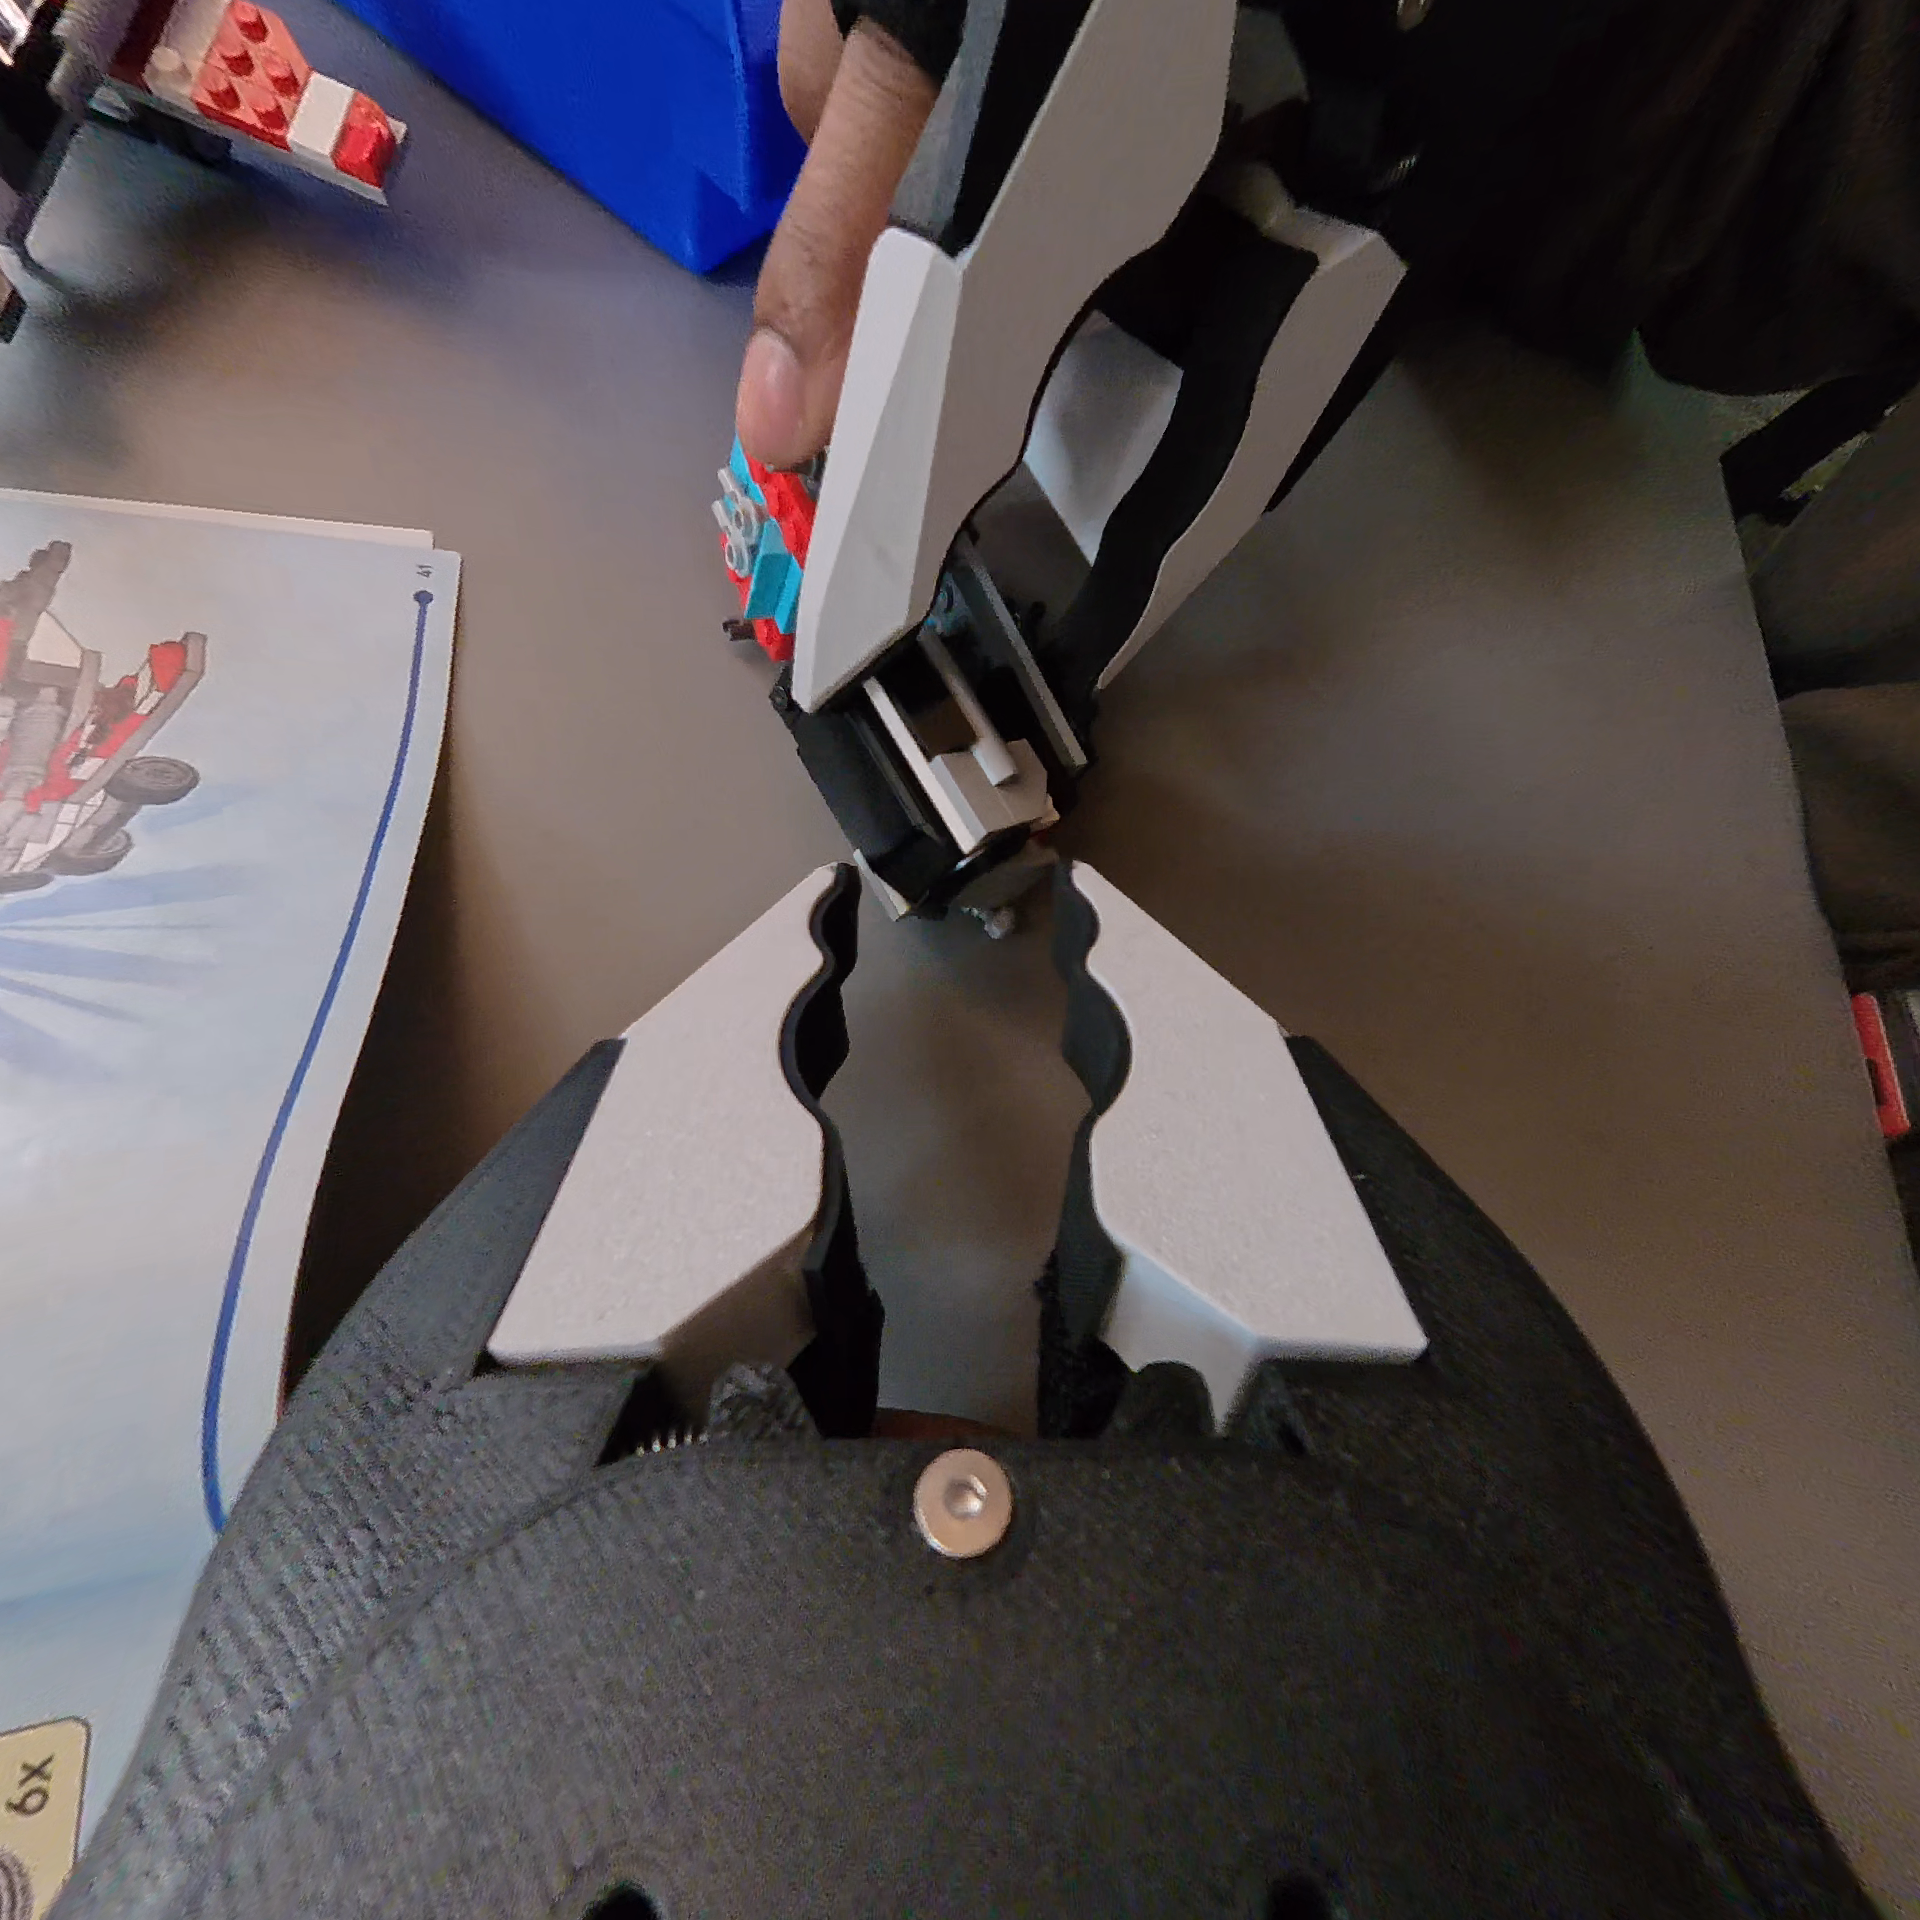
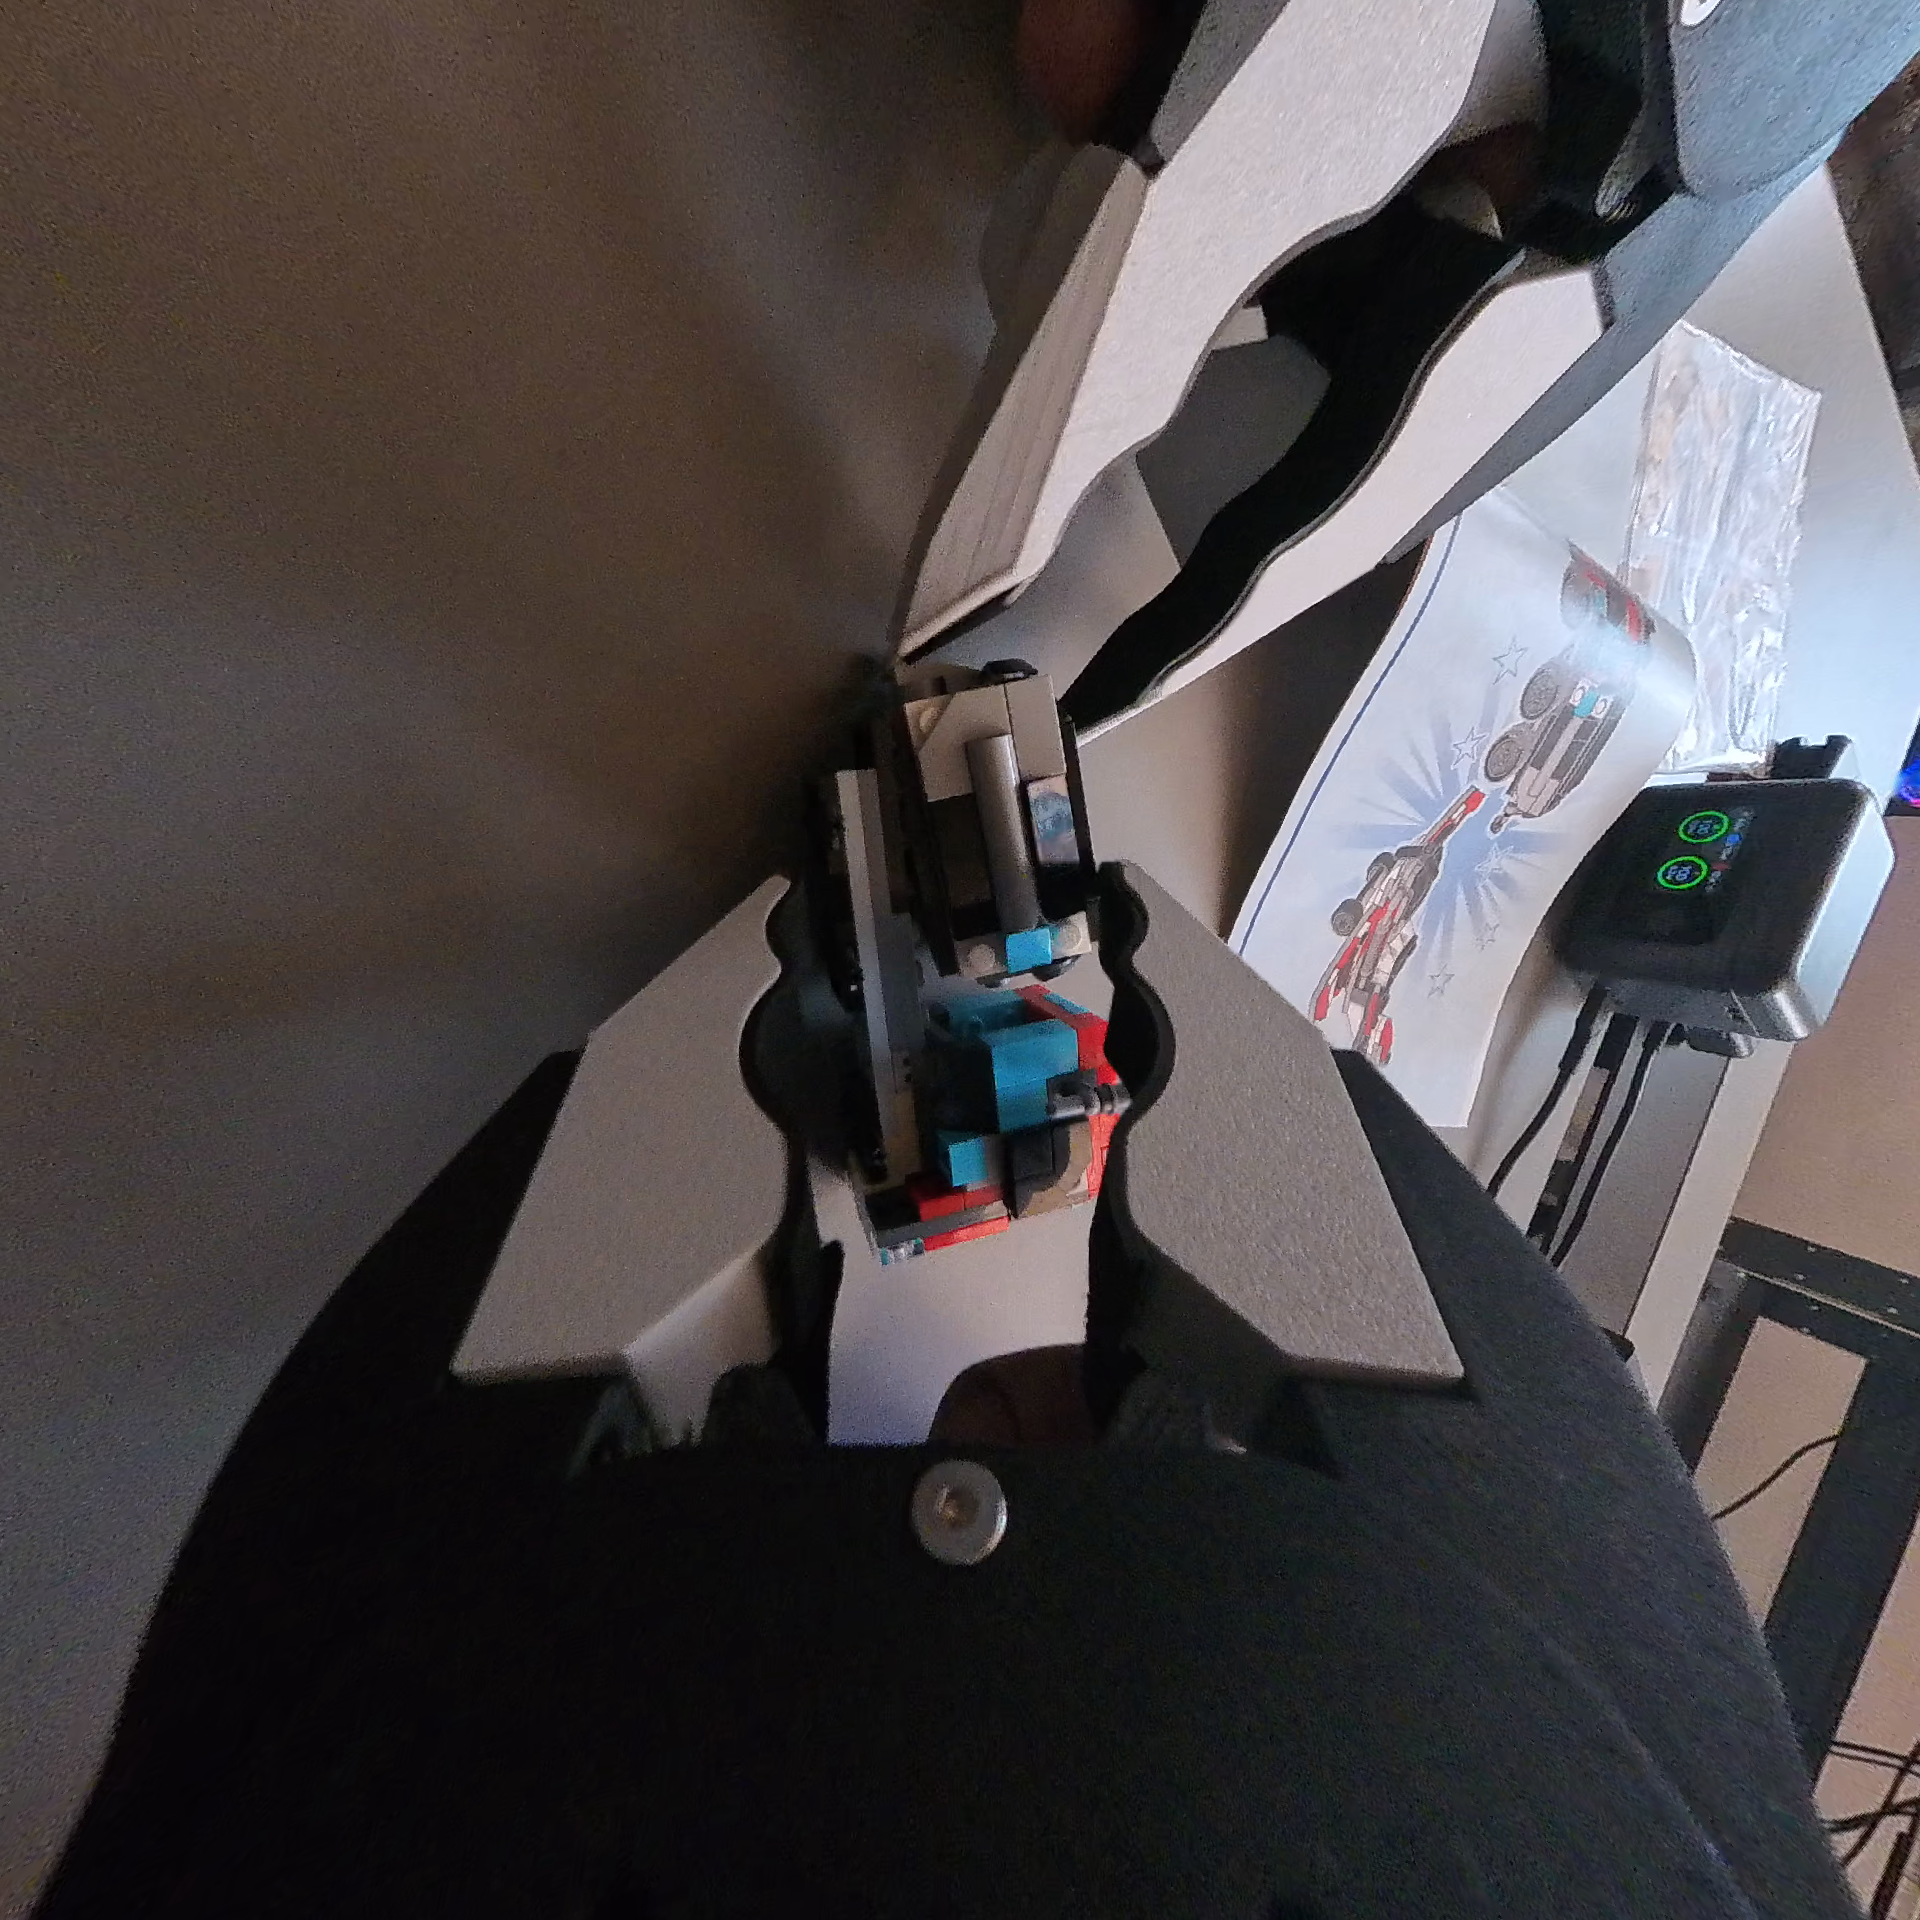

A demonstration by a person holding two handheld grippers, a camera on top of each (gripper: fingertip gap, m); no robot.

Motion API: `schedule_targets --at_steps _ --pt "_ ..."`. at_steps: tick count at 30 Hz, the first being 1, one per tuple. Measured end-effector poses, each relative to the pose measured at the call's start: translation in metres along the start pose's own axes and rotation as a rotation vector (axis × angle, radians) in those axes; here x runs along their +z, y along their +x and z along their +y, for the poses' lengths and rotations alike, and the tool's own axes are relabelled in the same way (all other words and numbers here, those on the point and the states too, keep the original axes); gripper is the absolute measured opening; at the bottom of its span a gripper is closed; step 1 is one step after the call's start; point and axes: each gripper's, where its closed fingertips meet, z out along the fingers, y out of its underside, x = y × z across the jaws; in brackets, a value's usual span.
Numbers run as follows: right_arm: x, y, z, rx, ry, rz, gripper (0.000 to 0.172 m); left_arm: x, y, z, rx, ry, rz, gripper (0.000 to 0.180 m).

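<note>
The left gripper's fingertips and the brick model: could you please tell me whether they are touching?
Apart. In the left wrist view, the left gripper stands open; bare table shows between each fingertip and the brick model's end.

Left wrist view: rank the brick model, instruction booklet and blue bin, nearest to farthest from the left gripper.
From the left gripper:
1. Brick model, right at the fingertips, held by the right gripper.
2. Instruction booklet, off to the left.
3. Blue bin, far, top.

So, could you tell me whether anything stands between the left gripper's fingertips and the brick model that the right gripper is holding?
Nothing visible does. The left gripper stands open with its fingertips right at the grey and black end of the brick model, only bare grey table beneath. The right gripper clamps the model's other end.
</note>
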Motion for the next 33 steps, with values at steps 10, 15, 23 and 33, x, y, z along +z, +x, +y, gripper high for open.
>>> schedule_targets --at_steps 10,15,23,33 --pt "0.002 0.000 0.001 -0.032 -0.033 -0.064 0.058 0.000 0.002 -0.001 -0.004 -0.002 0.042 0.038" --pt "0.003 0.001 0.000 -0.043 -0.070 -0.104 0.060 0.001 0.003 0.002 0.006 -0.023 0.047 0.038" --pt "0.007 -0.001 -0.001 -0.035 -0.089 -0.200 0.054 0.001 0.002 0.004 0.002 -0.029 0.044 0.039" --pt "0.003 -0.006 -0.002 0.066 -0.086 -0.232 0.052 -0.015 0.003 0.010 -0.021 0.006 0.045 0.039"
